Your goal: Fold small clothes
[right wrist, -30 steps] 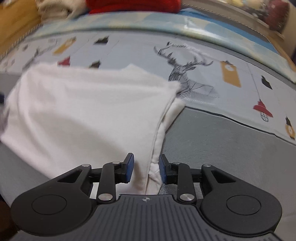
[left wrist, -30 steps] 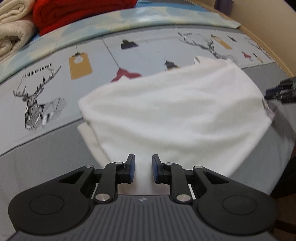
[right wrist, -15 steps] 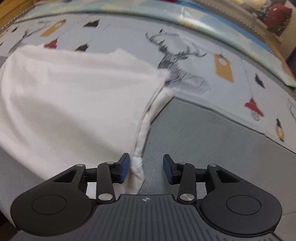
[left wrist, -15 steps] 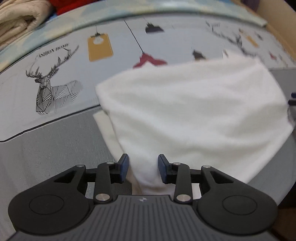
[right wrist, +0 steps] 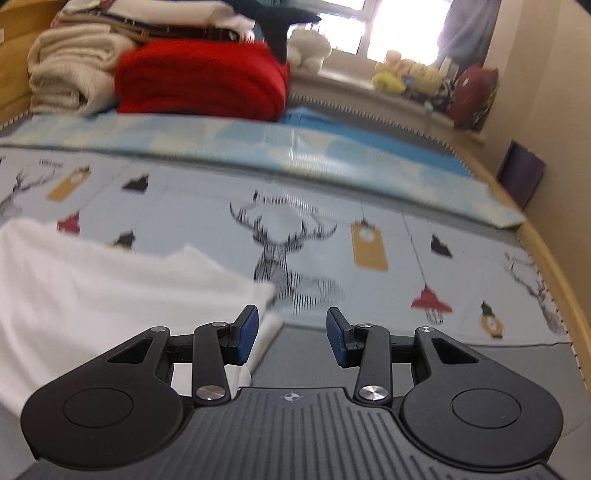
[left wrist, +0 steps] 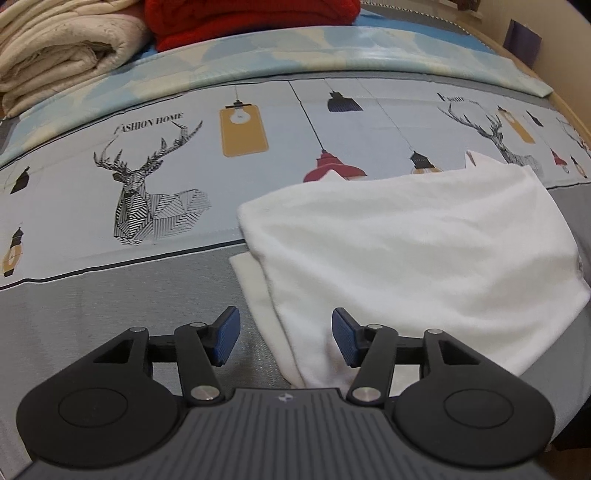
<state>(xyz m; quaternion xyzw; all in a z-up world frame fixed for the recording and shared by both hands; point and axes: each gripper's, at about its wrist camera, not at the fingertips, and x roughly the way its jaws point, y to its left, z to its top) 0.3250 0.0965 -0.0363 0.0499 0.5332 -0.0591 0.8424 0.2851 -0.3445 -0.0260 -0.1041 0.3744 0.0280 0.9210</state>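
Left gripper (left wrist: 283,338), jaws just opened wide, hovers over the folded white garment's (left wrist: 417,251) near corner. Only the right wrist view shows a window (right wrist: 399,26); right gripper (right wrist: 291,338) gapes empty beside the garment's edge.

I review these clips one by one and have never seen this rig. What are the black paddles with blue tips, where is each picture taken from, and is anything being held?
Each picture comes from a camera on a hand-held gripper a person carries, looking along its two fingers. The left hand-held gripper has just been opening; its blue pads stand apart over the corner of a folded white garment without pressing it. The right hand-held gripper is also open, beside the garment's other edge. The garment lies on a deer-print bedsheet. A red blanket sits behind. Nothing is held.
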